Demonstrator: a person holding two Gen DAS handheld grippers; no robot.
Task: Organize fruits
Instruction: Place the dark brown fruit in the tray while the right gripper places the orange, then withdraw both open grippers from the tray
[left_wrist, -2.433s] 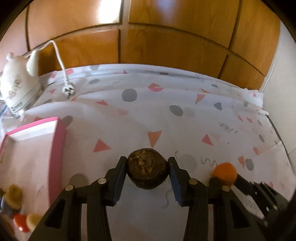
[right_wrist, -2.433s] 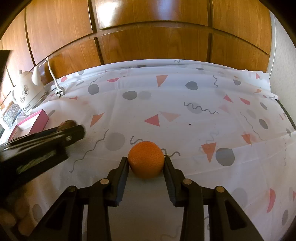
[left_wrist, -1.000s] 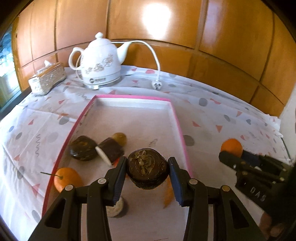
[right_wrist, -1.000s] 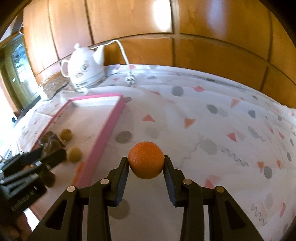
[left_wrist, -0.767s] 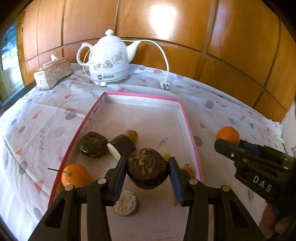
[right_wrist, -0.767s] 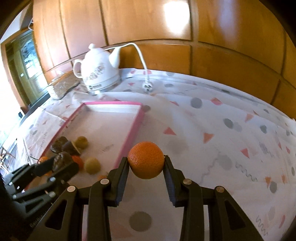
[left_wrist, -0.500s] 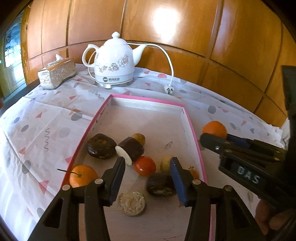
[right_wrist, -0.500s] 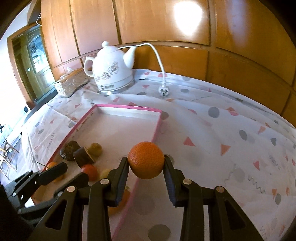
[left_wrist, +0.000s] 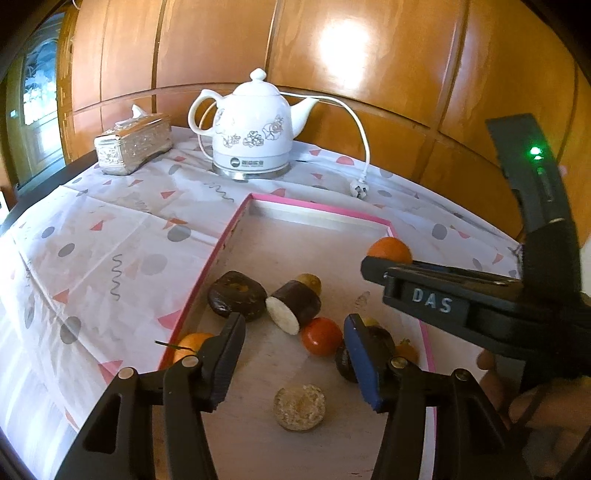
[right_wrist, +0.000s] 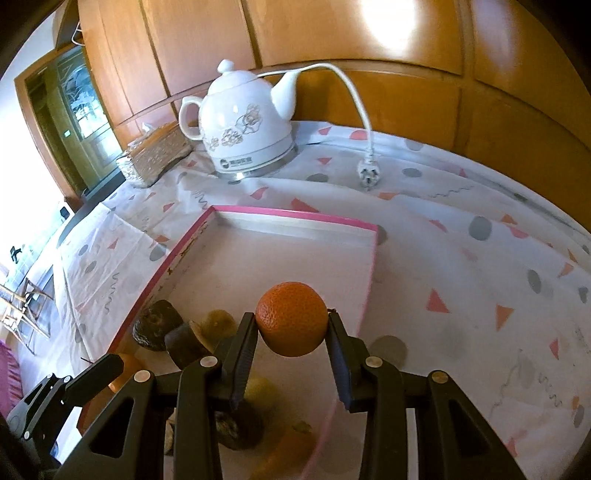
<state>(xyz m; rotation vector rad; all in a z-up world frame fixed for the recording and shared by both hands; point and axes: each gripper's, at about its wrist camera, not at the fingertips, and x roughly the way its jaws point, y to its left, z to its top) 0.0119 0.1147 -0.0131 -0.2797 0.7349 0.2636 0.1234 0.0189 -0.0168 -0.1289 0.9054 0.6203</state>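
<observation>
A pink-rimmed tray (left_wrist: 317, 208) holds several fruits: a dark round one (left_wrist: 236, 294), a cut dark piece (left_wrist: 293, 306), a red one (left_wrist: 320, 341), a beige one (left_wrist: 300, 407) and an orange with a stem (left_wrist: 194, 341). My left gripper (left_wrist: 293, 356) is open and empty above the tray; the dark brown fruit (left_wrist: 382, 341) lies by its right finger. My right gripper (right_wrist: 291, 349) is shut on an orange (right_wrist: 291, 317) and holds it above the tray's right part (right_wrist: 371, 269); it also shows in the left wrist view (left_wrist: 389, 250).
A white electric kettle (left_wrist: 253, 129) with its cord and plug (left_wrist: 359, 189) stands behind the tray. A silver tissue box (left_wrist: 133, 142) sits at the back left. A patterned white cloth (left_wrist: 110, 236) covers the table. Wood panelling runs behind.
My left gripper opened and let the dark brown fruit drop into the tray. My right gripper carried the orange left, from beside the tray to over it.
</observation>
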